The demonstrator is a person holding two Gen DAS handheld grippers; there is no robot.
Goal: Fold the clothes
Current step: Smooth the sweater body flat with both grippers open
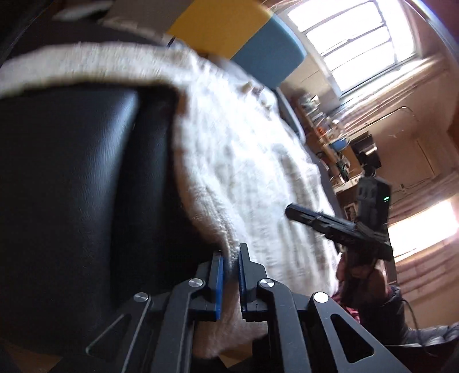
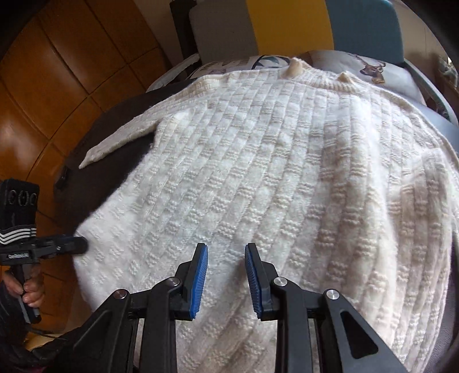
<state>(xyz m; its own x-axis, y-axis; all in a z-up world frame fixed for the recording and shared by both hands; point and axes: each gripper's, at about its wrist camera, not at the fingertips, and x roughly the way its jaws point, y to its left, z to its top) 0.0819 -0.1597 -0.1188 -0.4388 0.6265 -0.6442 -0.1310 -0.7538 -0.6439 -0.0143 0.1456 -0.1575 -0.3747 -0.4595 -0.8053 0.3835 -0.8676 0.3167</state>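
Blue-padded left gripper (image 1: 231, 262) closest to the lens, jaws nearly closed, with an edge of the white knitted sweater (image 1: 246, 149) pinched between the pads. Spread flat over a dark cushioned surface (image 1: 71, 172), this sweater, its left sleeve (image 2: 120, 140) stretched sideways over the dark surface. Seen from the left wrist view, rather blurred, with the right gripper (image 1: 289, 212) reaching over the knit from the far side.

From the right wrist view, right gripper (image 2: 226, 249) just above the lower part of the sweater (image 2: 258, 160), jaws open to a moderate gap, nothing held between the blue pads; contact with the knit hard to judge. Collar at the far end, near a printed pillow (image 2: 370, 69). Yellow and blue panels (image 2: 289, 25) upright behind the pillow. At the left border, left gripper (image 2: 77, 245) at the sweater edge, held by a hand (image 2: 30, 289). Wooden panelled wall (image 2: 57, 71) beyond.
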